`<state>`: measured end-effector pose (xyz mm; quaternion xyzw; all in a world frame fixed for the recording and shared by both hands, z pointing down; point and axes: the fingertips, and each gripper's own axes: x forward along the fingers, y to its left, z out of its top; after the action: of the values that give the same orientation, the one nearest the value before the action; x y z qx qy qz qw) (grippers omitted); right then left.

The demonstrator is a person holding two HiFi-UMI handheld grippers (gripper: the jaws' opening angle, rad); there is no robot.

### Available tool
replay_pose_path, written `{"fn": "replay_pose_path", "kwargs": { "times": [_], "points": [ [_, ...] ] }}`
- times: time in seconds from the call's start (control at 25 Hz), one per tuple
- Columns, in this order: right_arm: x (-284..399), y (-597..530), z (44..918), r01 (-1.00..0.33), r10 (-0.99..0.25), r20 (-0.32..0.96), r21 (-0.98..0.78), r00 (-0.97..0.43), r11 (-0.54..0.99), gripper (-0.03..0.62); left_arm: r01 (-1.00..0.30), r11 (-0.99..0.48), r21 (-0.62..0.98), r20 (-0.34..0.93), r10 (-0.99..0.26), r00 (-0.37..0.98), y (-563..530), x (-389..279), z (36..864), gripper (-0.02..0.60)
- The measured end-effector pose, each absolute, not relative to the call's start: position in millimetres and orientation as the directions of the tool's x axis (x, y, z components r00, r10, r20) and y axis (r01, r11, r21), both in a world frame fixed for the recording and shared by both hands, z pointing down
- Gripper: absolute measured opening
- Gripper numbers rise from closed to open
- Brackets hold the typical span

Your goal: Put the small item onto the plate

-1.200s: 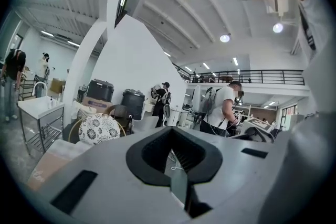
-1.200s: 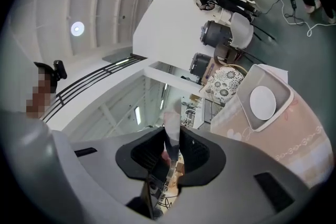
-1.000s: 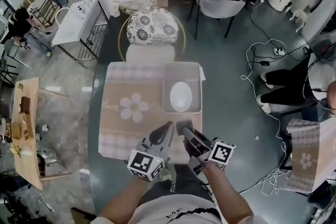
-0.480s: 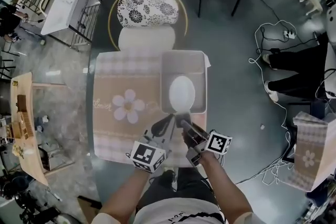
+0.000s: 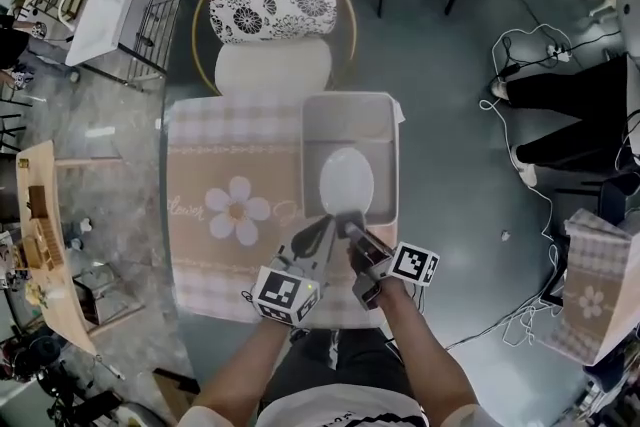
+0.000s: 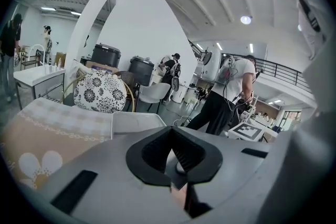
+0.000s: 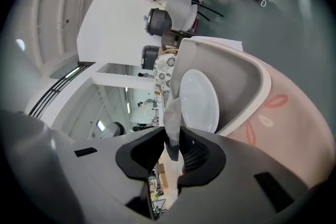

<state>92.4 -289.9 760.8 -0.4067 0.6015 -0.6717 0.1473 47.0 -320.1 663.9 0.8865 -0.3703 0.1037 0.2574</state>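
R gripper (image 5: 352,229) jaws clamped on small grey item (image 7: 172,126), at 6 o'clock edge of plate (image 5: 347,177) in tray (image 5: 388,130). L gripper (image 5: 320,227) jaws together, empty.

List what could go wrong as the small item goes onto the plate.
The right gripper hovers at the near edge of the plate; letting go here might drop the small item on the tray instead.
The item looks thin and light, so it may flutter or cling to the jaws.
The left gripper sits close beside and could get bumped.
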Motion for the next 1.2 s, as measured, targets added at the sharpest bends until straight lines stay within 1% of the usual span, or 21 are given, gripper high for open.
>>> {"fn": "replay_pose_path", "kwargs": {
  "times": [0.44,0.56,0.68,0.8,1.0,1.12,1.2],
  "points": [
    [96.8,-306.4,798.2,-0.328,-0.645,0.498,-0.867,-0.580,-0.374,0.095,-0.722,-0.565,0.400,0.397,-0.603,0.692,-336.2,54.6,674.9,0.006],
    [97.4,-314.1,800.1,-0.323,-0.663,0.491,-0.871,-0.565,-0.370,0.097,-0.728,-0.558,0.398,0.404,-0.606,0.685,-338.5,52.0,677.1,0.006],
    [94.6,-318.7,796.0,-0.299,-0.658,0.471,-0.882,-0.587,-0.364,0.144,-0.732,-0.555,0.395,0.409,-0.608,0.681,-340.8,52.1,676.9,0.006],
    [94.8,-311.1,792.4,-0.323,-0.611,0.511,-0.858,-0.605,-0.399,0.169,-0.736,-0.550,0.396,0.411,-0.610,0.677,-341.2,52.9,675.1,0.006],
    [96.3,-297.3,793.0,-0.342,-0.536,0.579,-0.807,-0.614,-0.481,0.169,-0.743,-0.544,0.391,0.414,-0.617,0.669,-342.1,50.5,671.7,0.006],
    [96.5,-303.8,796.1,-0.358,-0.538,0.594,-0.799,-0.598,-0.483,0.143,-0.747,-0.543,0.383,0.413,-0.623,0.665,-342.8,48.9,667.4,0.006],
    [97.5,-309.5,796.1,-0.365,-0.553,0.595,-0.800,-0.583,-0.476,0.143,-0.750,-0.542,0.379,0.414,-0.626,0.661,-343.1,47.2,665.8,0.006]
  ]
}}
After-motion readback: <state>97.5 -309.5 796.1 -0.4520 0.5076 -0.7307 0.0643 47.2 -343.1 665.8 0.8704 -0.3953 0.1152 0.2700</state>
